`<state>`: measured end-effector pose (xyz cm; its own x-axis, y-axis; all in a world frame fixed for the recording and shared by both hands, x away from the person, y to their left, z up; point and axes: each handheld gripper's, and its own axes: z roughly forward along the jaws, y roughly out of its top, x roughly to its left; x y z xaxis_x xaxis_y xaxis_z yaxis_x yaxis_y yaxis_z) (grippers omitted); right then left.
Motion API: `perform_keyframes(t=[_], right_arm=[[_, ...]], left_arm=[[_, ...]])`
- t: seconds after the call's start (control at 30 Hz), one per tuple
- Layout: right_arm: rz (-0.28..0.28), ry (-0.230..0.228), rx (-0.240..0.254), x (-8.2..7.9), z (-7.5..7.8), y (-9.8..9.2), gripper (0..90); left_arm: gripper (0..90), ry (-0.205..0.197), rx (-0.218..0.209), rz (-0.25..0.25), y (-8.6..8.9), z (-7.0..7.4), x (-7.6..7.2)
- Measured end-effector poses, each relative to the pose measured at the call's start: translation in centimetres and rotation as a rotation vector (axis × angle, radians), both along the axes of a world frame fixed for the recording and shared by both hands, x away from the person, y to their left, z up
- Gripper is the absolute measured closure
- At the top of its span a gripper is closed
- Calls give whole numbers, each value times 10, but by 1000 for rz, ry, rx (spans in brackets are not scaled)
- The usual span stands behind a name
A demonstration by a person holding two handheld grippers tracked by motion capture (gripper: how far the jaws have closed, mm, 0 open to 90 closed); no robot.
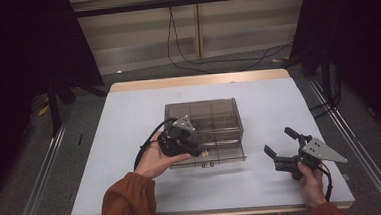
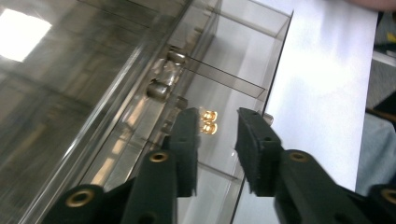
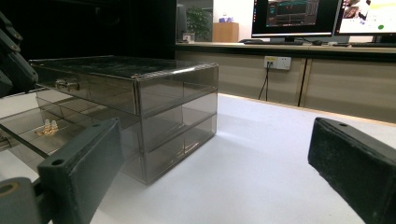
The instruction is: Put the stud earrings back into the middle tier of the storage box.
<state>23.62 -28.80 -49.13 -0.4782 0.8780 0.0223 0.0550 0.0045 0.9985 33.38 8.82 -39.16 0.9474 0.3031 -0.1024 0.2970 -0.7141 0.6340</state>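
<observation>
The smoky drawer box point(image 1: 205, 129) sits mid-desk, its lowest drawer point(image 1: 216, 155) pulled toward the near edge, a small gold piece point(image 2: 209, 121) inside. The left gripper point(image 2: 218, 140) hovers there, claw parted, nothing between. The right gripper point(image 1: 277, 152), near the right edge, gapes wide. Lettering on the monitors point(image 3: 322, 16) is perhaps too blurred to read.

gold studs point(image 2: 209, 121) in pulled-out drawer point(image 2: 233, 79), chest point(image 1: 203, 117) mid-table point(image 1: 129, 116)

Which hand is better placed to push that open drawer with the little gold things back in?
Probably the left. The left gripper hangs right over the open drawer, jaws parted above the gold pieces. The right gripper sits off to the side, apart from the clear box.
</observation>
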Motion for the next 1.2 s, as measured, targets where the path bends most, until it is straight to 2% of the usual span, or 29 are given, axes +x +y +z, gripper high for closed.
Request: perform_keyframes(t=[0.2, 0.23, 0.43, 0.5, 0.53, 0.6, 0.7, 0.83, 0.9, 1.03, 1.07, 1.1, 1.13, 1.17, 1.2], right_arm=[[-1, 0, 0, 0, 0, 0, 29], [-1, 0, 0, 0, 0, 0, 29], [-3, 0, -1, 0, 0, 0, 29], [-3, 0, 0, 0, 0, 0, 28], [-3, 0, -1, 0, 0, 0, 29], [-4, 0, -1, 0, 0, 0, 28], [-4, 0, 0, 0, 0, 0, 28], [-4, 0, -1, 0, 0, 0, 28], [-4, 0, -1, 0, 0, 0, 28], [-2, -2, -1, 0, 0, 0, 28], [-2, -1, -1, 0, 0, 0, 28], [-2, -2, -1, 0, 0, 0, 28], [-2, -1, -1, 0, 0, 0, 28], [-2, -2, -2, 0, 0, 0, 28], [-3, 0, -1, 0, 0, 0, 28]], left_arm=[[501, -17, -55, 75, 25, 2, -6], [490, -24, -90, 104, 31, 0, -8], [330, -37, -120, 201, 53, -2, -10], [300, -42, -133, 224, 61, -3, -11], [281, -45, -123, 235, 65, -2, -12], [235, -40, -142, 252, 71, -3, -14], [236, -33, -153, 249, 82, -5, -19], [167, -30, -152, 275, 96, -10, -24], [133, -25, -173, 292, 104, -13, -27], [122, -52, -182, 335, 116, -14, -31], [131, -79, -181, 351, 118, -14, -34], [132, -96, -169, 361, 120, -14, -38], [129, -92, -169, 357, 123, -16, -39], [132, -96, -156, 374, 126, -17, -42], [135, -115, -146, 387, 128, -18, -43]])
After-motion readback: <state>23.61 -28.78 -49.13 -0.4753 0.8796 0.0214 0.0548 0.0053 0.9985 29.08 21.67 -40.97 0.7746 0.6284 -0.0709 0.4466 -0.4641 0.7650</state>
